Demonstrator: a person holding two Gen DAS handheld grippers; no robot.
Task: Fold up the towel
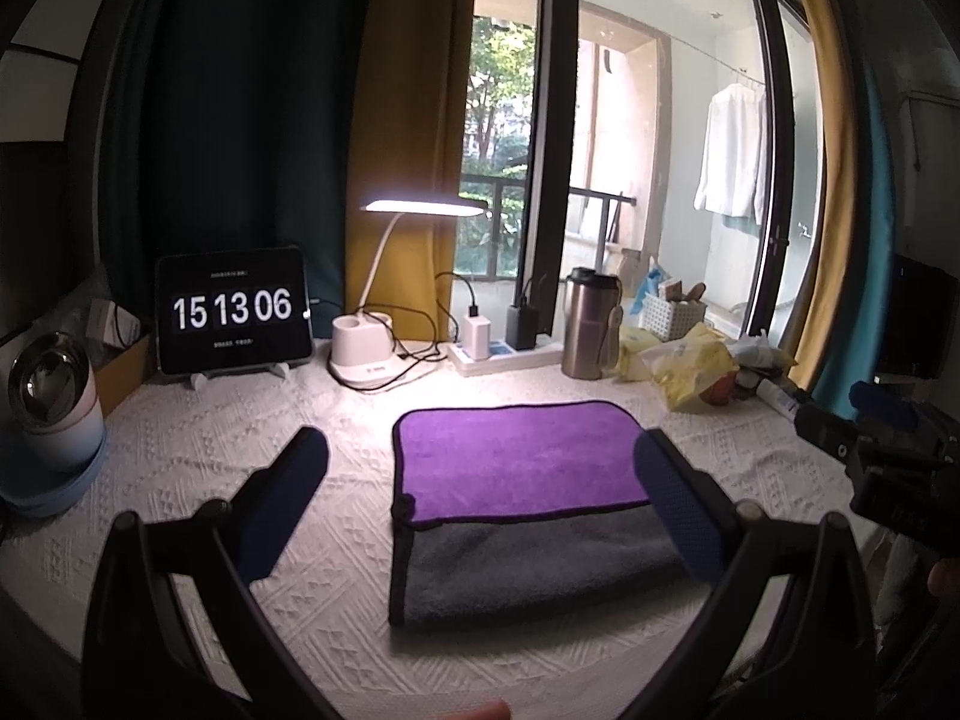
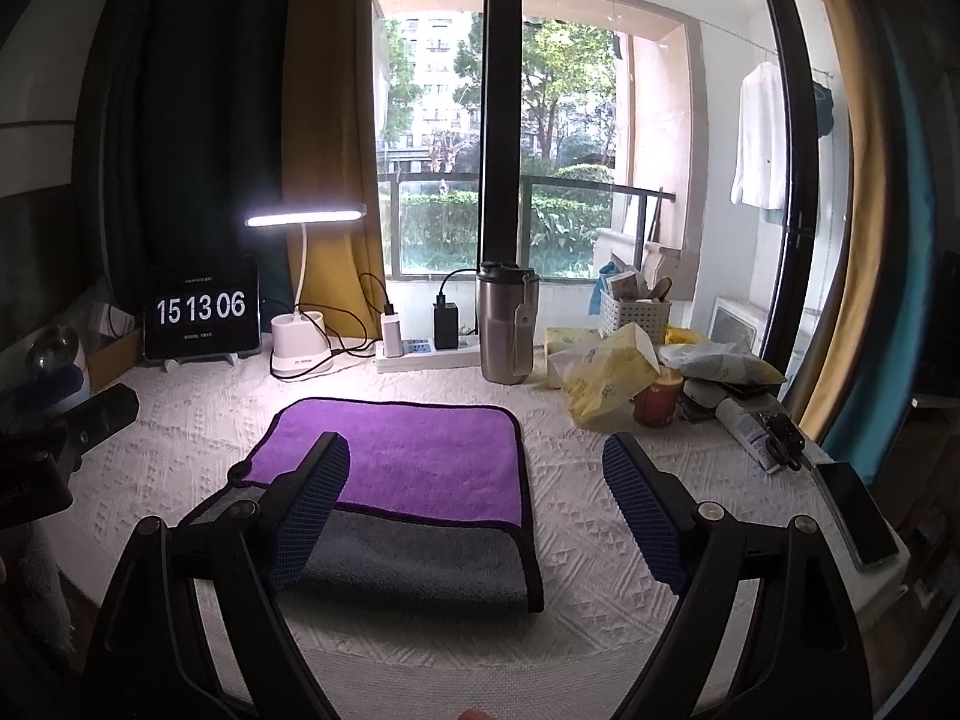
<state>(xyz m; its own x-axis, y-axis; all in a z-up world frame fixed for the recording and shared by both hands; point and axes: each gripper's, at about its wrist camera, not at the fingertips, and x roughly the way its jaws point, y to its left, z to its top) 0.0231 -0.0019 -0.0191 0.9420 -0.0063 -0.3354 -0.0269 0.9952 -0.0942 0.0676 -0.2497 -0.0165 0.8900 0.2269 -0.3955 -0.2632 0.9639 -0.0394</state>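
Note:
A folded towel (image 1: pixel 516 462) lies flat on the white textured tablecloth (image 1: pixel 198 480). Its purple face is toward the window and a grey layer shows along the near side, with a dark hem. It also shows in the right wrist view (image 2: pixel 420 456). My left gripper (image 1: pixel 480 504) is open and empty, held above the towel's near left part. My right gripper (image 2: pixel 480 510) is open and empty, above the towel's near right edge. The right gripper's body shows at the right edge of the left wrist view (image 1: pixel 882 444).
At the back stand a tablet clock (image 1: pixel 234 315), a lit desk lamp (image 1: pixel 366 360), a power strip (image 1: pixel 498 354) with chargers and a steel tumbler (image 1: pixel 591 324). Yellow bags (image 2: pixel 606 378), a red cup (image 2: pixel 657 402), a tube (image 2: pixel 747 429) and a phone (image 2: pixel 858 510) crowd the right.

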